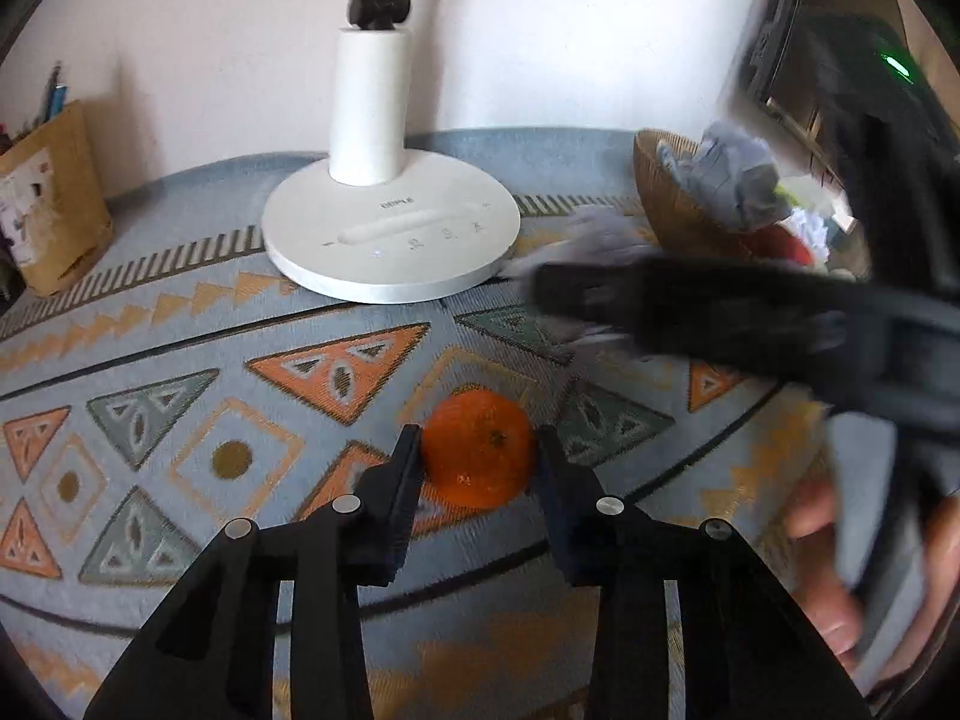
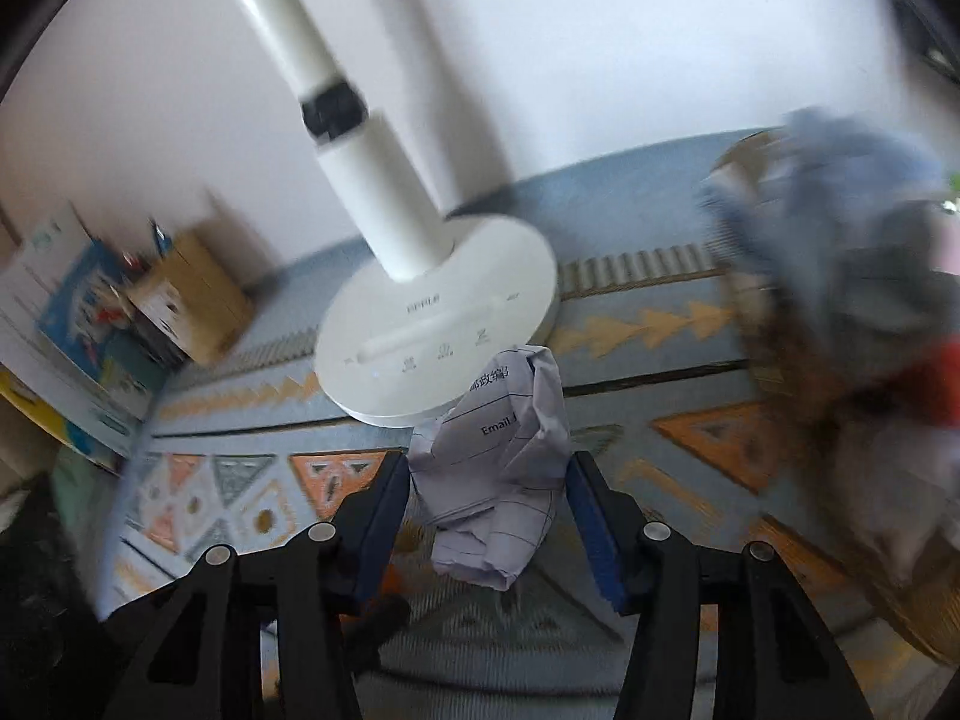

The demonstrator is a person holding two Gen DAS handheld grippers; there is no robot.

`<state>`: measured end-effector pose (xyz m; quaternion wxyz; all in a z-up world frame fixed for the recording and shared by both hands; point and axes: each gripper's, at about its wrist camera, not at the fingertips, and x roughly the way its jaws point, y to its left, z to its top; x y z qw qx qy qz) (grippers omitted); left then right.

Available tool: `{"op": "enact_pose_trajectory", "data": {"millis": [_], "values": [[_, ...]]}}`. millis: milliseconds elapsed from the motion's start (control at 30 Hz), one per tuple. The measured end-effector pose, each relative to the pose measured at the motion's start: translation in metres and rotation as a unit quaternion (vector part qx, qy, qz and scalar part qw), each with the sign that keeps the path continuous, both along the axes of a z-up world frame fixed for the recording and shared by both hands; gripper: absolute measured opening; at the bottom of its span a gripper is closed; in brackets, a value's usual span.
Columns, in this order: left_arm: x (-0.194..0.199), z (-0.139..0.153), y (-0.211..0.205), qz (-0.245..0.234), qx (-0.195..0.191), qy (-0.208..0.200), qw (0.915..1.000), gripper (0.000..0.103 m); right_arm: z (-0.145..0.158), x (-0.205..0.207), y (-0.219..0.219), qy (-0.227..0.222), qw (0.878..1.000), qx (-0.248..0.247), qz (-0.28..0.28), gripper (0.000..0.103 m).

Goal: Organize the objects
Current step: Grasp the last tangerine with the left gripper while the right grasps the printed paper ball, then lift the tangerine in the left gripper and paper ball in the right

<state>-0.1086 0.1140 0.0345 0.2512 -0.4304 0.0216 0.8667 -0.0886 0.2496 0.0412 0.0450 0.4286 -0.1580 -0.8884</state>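
So the left gripper [image 1: 477,468] is sitting low over the patterned cloth [image 1: 180,360] covering the surface, and its fingers [image 1: 402,480] are pinching in narrow on a small orange [image 1: 477,456]. Both pads are looking pressed right against the fruit's sides, one on each flank, with the orange resting on the cloth between them.

Over on the right gripper [image 2: 489,498], the fingers [image 2: 591,516] are standing a bit wider, squeezing a crumpled sheet of printed paper [image 2: 498,468]. The wad is filling the gap, its edges touching both blue pads, and it's sitting just in front of the white lamp base [image 2: 438,336], overlapping its front edge.

From the left camera the right gripper is showing as a dark blur crossing the right side, with a hand [image 1: 822,570] gripping it lower down.

A woven basket [image 1: 672,192] is sitting off to the right, near the lamp, with more crumpled paper and something red piled inside. A brown paper bag [image 1: 54,204] holding pens is standing by the wall at the far left.
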Motion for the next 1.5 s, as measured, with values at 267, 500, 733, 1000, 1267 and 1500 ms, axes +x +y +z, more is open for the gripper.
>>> {"op": "enact_pose_trajectory", "data": {"millis": [267,500,733,1000,1267,1500], "values": [[0.063,0.004,-0.075,0.073,-0.017,-0.005,0.9972,0.033,0.019,0.113,-0.010,0.005,0.995,0.004,0.099,0.054],[0.104,0.002,-0.111,0.127,-0.017,0.040,0.9910,0.034,-0.009,0.141,-0.037,-0.031,0.988,0.034,0.148,0.058],[0.109,0.005,-0.102,0.105,-0.026,0.055,0.9926,0.035,-0.008,0.167,-0.009,-0.027,0.995,-0.005,0.099,0.072],[0.112,0.006,-0.108,0.106,0.001,0.056,0.9928,0.035,-0.017,0.169,-0.038,-0.028,0.996,0.016,0.083,0.087],[0.111,0.004,-0.108,0.104,0.003,0.051,0.9932,0.035,-0.024,0.147,-0.064,-0.028,0.985,0.157,0.065,0.079],[0.110,0.003,-0.108,0.104,0.001,0.046,0.9936,0.035,-0.008,0.160,-0.052,0.026,0.985,0.167,0.015,0.052]]}}
